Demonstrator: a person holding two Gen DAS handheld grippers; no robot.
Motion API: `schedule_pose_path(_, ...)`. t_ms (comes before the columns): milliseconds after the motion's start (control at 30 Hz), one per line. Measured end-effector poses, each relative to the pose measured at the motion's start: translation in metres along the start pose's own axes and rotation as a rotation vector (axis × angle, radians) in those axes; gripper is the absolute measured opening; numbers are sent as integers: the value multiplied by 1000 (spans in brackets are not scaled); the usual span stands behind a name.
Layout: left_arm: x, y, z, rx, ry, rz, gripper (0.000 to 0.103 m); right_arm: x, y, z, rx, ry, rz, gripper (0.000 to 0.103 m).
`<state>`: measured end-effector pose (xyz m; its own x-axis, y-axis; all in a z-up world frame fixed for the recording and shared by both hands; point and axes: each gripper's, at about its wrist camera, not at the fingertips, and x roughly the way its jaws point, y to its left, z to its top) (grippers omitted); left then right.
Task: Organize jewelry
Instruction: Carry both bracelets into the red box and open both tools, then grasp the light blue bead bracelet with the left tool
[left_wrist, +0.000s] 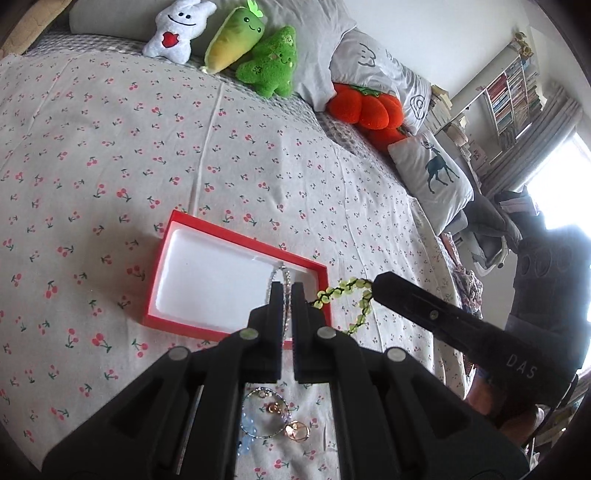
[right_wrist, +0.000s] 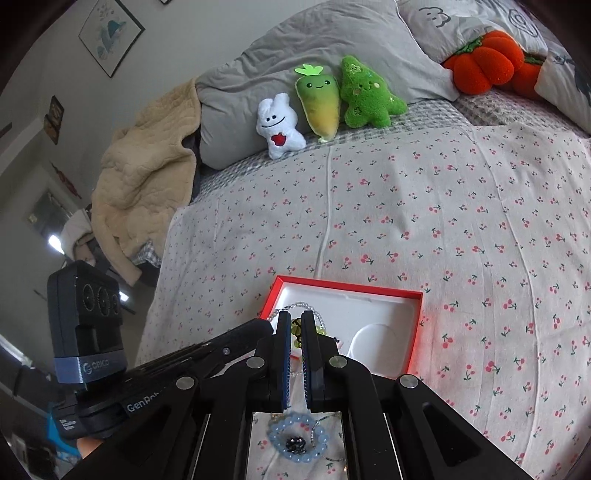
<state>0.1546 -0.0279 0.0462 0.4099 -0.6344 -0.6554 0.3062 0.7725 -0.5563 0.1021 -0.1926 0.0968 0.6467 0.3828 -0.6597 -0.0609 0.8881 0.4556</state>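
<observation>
Left gripper (left_wrist: 287, 286) pinches a silvery beaded chain (left_wrist: 279, 273) over the red box (left_wrist: 207, 229) with its white tray on the cherry-print bed (left_wrist: 110, 147), while at its 3 o'clock the right gripper (right_wrist: 295, 315) apparently clenches the green bead bracelet (left_wrist: 343, 291).
</observation>
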Motion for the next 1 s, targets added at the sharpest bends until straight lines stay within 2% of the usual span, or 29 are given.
schedule_pose_path(100,14,17,-1,7,10,91,5,20,-10,2,16,13,-2,5)
schedule_pose_path(233,23,29,-1,26,14,196,5,47,-31,-5,34,70,-94,5)
schedule_pose_path(367,27,31,-1,47,20,230,5,60,-51,-11,35,91,-170,6)
schedule_pose_path(533,26,21,0,95,21,267,6,59,-59,-9,41,87,-161,9)
schedule_pose_path(600,22,17,-1,108,20,283,17,56,-57,-9,33,83,-165,13)
schedule_pose_path(667,16,13,-4,113,16,300,42,52,-54,-9,19,86,-173,14)
schedule_pose_path(867,-5,0,-23,181,2,409,76,36,-43,-23,-28,96,-218,17)
schedule_pose_path(933,-9,-1,-31,194,14,438,80,30,-41,-30,-43,104,-233,22)
schedule_pose_path(967,-12,-1,-35,196,20,446,83,28,-40,-34,-47,108,-238,32)
schedule_pose_path(1000,-14,0,-40,194,29,452,83,26,-39,-38,-49,112,-242,54)
